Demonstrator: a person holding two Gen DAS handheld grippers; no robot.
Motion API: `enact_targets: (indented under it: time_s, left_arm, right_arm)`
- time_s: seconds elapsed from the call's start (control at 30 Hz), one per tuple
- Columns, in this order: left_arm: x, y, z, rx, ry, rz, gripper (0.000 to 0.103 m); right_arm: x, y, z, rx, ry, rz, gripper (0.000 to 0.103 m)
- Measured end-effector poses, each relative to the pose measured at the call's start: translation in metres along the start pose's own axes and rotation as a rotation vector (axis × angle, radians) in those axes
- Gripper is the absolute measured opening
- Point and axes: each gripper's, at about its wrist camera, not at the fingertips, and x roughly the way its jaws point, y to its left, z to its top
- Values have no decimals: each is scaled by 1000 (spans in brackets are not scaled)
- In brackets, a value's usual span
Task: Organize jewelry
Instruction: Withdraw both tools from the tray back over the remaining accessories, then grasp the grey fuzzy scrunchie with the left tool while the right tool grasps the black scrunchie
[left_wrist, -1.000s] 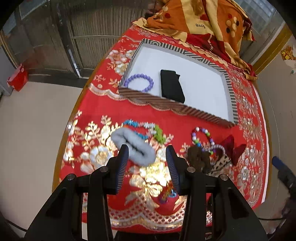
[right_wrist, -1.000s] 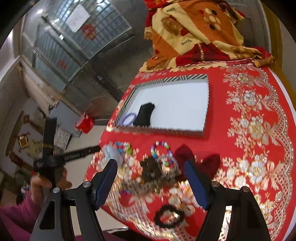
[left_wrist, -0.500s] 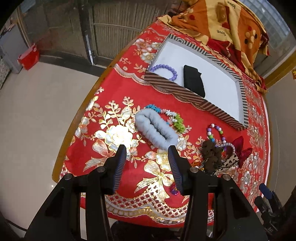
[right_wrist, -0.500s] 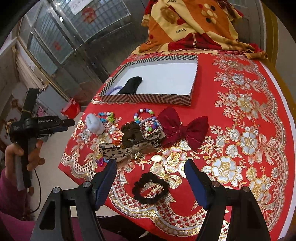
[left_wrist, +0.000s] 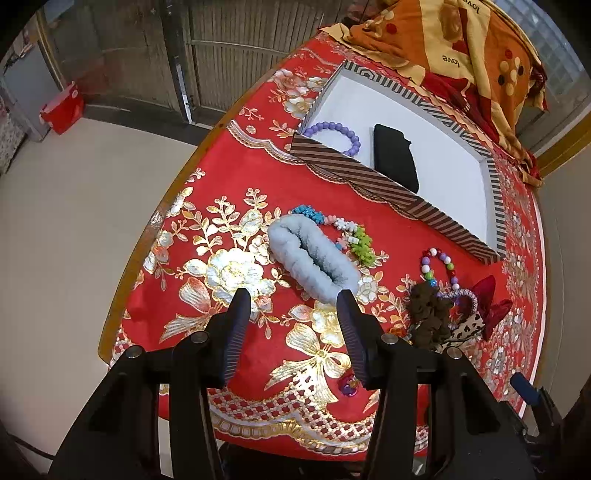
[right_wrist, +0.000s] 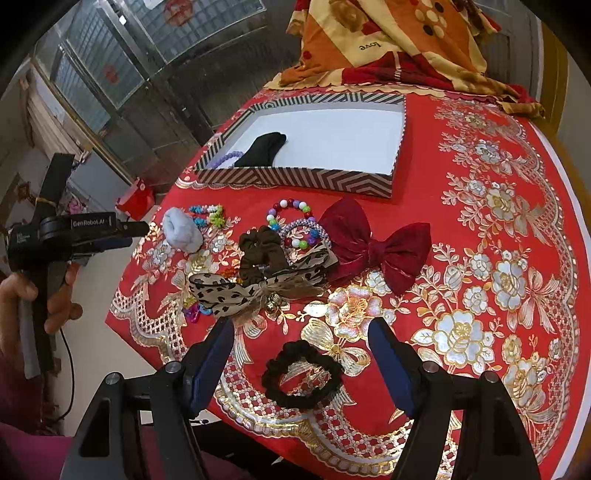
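A striped tray (left_wrist: 369, 177) (right_wrist: 295, 179) holds a purple bead bracelet (left_wrist: 334, 134) and a black cloth piece (left_wrist: 395, 158). In front of it lie a fluffy grey scrunchie (left_wrist: 314, 254) (right_wrist: 183, 230), two bead bracelets (left_wrist: 343, 229) (right_wrist: 291, 210), a brown scrunchie (right_wrist: 262, 251), a leopard bow (right_wrist: 251, 291) and a red bow (right_wrist: 373, 247). My left gripper (left_wrist: 293, 299) hovers at the grey scrunchie's near end, its jaws opening and nothing between them. My right gripper (right_wrist: 301, 328) is open over a black scrunchie (right_wrist: 301, 373), which lies between its fingers untouched.
The round table's left edge (left_wrist: 125, 273) drops to a pale floor. An orange blanket (right_wrist: 388, 40) is heaped behind the tray. A hand (right_wrist: 55, 299) holds the left tool off the table's left side. A red box (left_wrist: 62, 109) stands on the floor.
The grey scrunchie showed between the left fingertips; now it lies just beyond them and the jaws stand wider. The right gripper has sunk toward the table, bringing the black scrunchie between its fingers.
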Motion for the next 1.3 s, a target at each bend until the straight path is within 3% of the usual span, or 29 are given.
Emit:
enact_targets:
  time_s: [0.13,0.23,0.37,0.6,0.9,1.07,1.1,1.17,1.3]
  left_arm:
    - [5,1,4,-20,16,-18,49]
    - [9,1,8,-52,28,-50,58]
    - [20,2,18,-122,42,-90,63]
    - [46,-4,25,-147,88,-59,63]
    - [65,-8,25,-137,126,-36,63]
    - [69,-7,26,-136,132,-51,63]
    - [70,-6,26,-141,128,-57,61]
    - [69,-4,26,-135,122,-66,38]
    - [62,-3,24,-85,109,-59,26]
  right_arm:
    - [5,0,-4,-12,19,-14,73]
    - [9,-4,-11,-5,37,-30,73]
    - [15,-11,-24,2,63,-65,73]
    - [24,-18,-39,5,83,-97,73]
    - [50,-10,-40,-50,123,-133,48]
    - [60,-6,-37,-102,123,-165,25]
    - [61,-6,-36,-107,121,-164,23]
    - [62,-9,-34,-98,117,-151,14]
    - [56,-16,-26,-52,95,-98,7]
